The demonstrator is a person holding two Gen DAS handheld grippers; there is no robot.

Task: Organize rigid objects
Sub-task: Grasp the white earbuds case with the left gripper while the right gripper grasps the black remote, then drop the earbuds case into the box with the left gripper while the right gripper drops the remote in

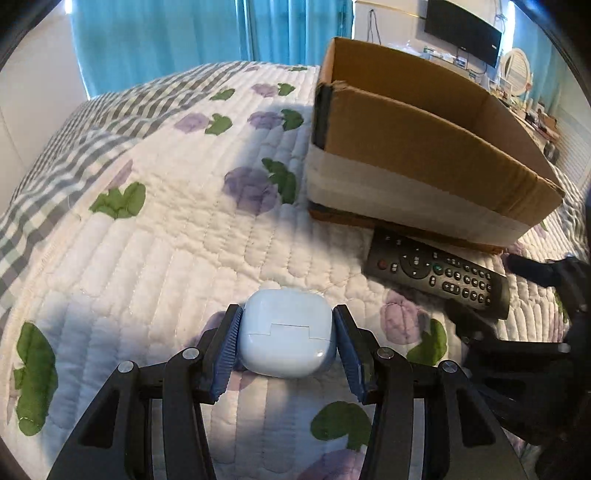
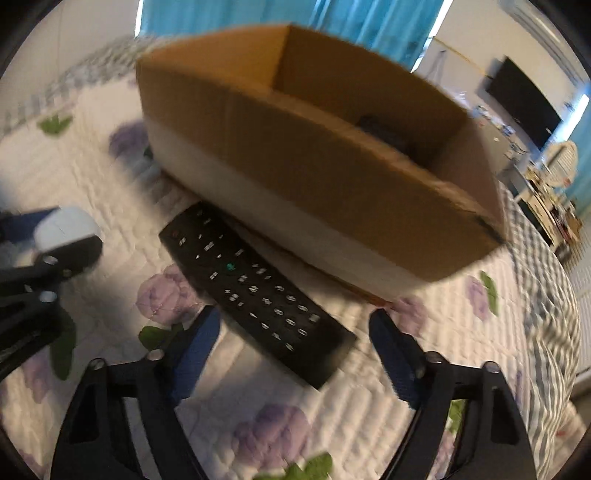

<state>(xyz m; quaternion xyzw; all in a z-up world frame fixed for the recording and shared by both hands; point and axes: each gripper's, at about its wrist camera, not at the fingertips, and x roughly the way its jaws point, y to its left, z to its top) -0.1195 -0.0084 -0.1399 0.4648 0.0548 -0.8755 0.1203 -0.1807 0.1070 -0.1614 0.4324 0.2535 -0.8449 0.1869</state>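
Observation:
A pale blue earbud case (image 1: 287, 332) lies on the quilted bed between the pads of my left gripper (image 1: 288, 317), whose jaws are closed against its sides. The case also shows in the right wrist view (image 2: 64, 227). A black remote control (image 2: 255, 288) lies on the quilt in front of the cardboard box (image 2: 314, 173). It also shows in the left wrist view (image 1: 439, 271). My right gripper (image 2: 295, 325) is open, its fingers on either side of the remote's near end, slightly above it. A dark object (image 2: 384, 134) lies inside the box.
The box (image 1: 424, 155) stands on the bed to the right of the left gripper. The quilt (image 1: 166, 229) has purple flowers and green leaves. Blue curtains (image 1: 207, 33), a wall TV (image 1: 461, 33) and a cluttered shelf (image 2: 546, 199) lie beyond the bed.

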